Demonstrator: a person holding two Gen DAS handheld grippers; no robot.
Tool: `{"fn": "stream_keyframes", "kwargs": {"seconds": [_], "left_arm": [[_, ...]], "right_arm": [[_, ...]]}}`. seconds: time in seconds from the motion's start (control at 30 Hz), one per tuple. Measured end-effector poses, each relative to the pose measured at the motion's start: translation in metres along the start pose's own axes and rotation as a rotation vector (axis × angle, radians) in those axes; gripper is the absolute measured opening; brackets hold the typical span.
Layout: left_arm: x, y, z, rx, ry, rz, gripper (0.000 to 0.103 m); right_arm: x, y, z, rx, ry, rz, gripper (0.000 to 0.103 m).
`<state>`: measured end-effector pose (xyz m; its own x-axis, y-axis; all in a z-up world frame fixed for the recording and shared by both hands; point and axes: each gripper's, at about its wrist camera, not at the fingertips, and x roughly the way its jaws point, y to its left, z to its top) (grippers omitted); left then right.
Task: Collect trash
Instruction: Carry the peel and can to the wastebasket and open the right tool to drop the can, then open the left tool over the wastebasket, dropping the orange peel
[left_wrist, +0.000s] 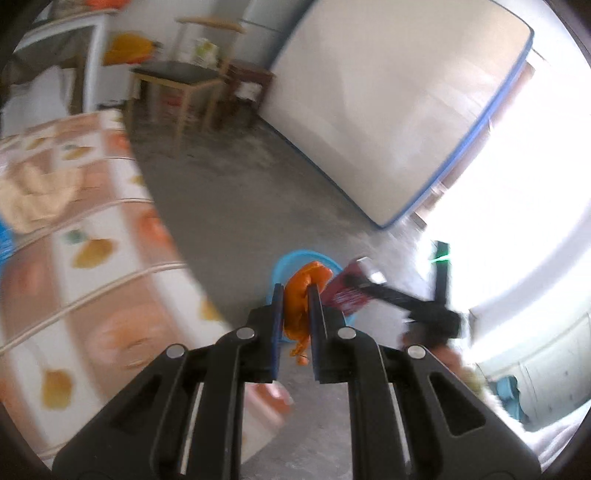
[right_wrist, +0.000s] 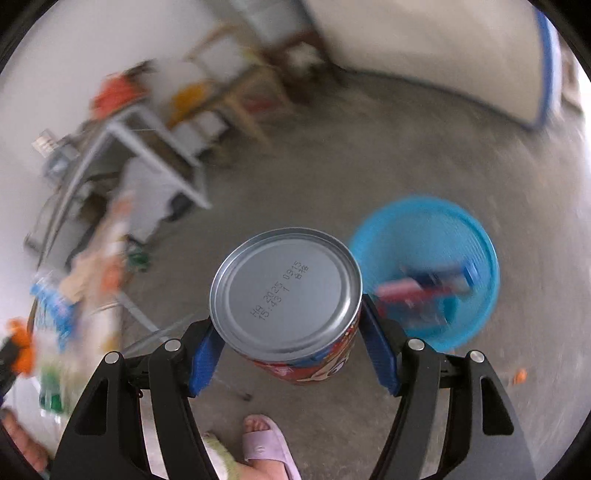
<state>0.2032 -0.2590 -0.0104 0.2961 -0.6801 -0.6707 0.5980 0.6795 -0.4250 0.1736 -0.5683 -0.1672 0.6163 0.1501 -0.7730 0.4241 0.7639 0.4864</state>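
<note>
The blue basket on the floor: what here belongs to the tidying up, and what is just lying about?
Part of the job:
- blue basket
- tin can, held in the right gripper
- orange wrapper, held in the left gripper
- packets already in the basket

Just lying about:
- chairs
- mattress
- patterned tablecloth

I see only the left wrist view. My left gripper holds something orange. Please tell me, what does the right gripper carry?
Observer: The right gripper is shut on a can, its metal end facing the camera.
Operator: Is something already inside the blue basket?
Observer: Yes, the blue basket on the floor holds blurred red and blue packaging.
Operator: Is anything below the right gripper?
Observer: A foot in a pink slipper stands on the floor there.
</note>
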Motion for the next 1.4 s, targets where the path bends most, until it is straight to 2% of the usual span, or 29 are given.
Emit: {"fn": "stream_keyframes", "kwargs": {"seconds": [0.1, 0.27, 0.43, 0.67, 0.87, 1.07, 1.23, 1.3, 1.37, 1.4], "left_arm": [[0.035, -0.016, 0.010, 0.020, 0.067, -0.034, 0.011], [0.108, -0.035, 0.019, -0.026, 0.209, -0.084, 0.011], [0.152, -0.051, 0.015, -0.018, 0.277, -0.082, 0.011], [0.190, -0.053, 0.002, -0.011, 0.345, -0.061, 0.011], [0.203, -0.057, -0.006, -0.005, 0.375, -0.038, 0.011], [0.215, -0.061, -0.007, -0.010, 0.415, -0.026, 0.012], [0.259, -0.082, -0.002, -0.007, 0.480, -0.036, 0.014], [0.286, -0.092, 0.007, 0.002, 0.479, -0.024, 0.026], [0.311, -0.096, 0.009, 0.011, 0.477, -0.021, 0.076], [0.318, -0.097, 0.008, 0.013, 0.477, 0.002, 0.078]], "right_arm": [[0.034, -0.042, 0.002, 0.070, 0.028, -0.072, 0.067], [0.088, -0.092, 0.001, 0.143, 0.119, -0.158, 0.068], [0.114, -0.121, -0.003, 0.180, 0.166, -0.228, 0.068], [0.100, -0.141, -0.016, 0.205, 0.089, -0.161, 0.073], [0.105, -0.155, -0.015, 0.275, 0.080, -0.109, 0.074], [0.060, -0.150, -0.037, 0.310, 0.007, -0.043, 0.074], [0.007, -0.148, -0.061, 0.318, -0.045, -0.032, 0.074], [-0.011, -0.150, -0.070, 0.329, -0.058, -0.032, 0.074], [-0.026, -0.154, -0.075, 0.337, -0.066, -0.036, 0.074], [-0.034, -0.156, -0.080, 0.341, -0.072, -0.044, 0.074]]}}
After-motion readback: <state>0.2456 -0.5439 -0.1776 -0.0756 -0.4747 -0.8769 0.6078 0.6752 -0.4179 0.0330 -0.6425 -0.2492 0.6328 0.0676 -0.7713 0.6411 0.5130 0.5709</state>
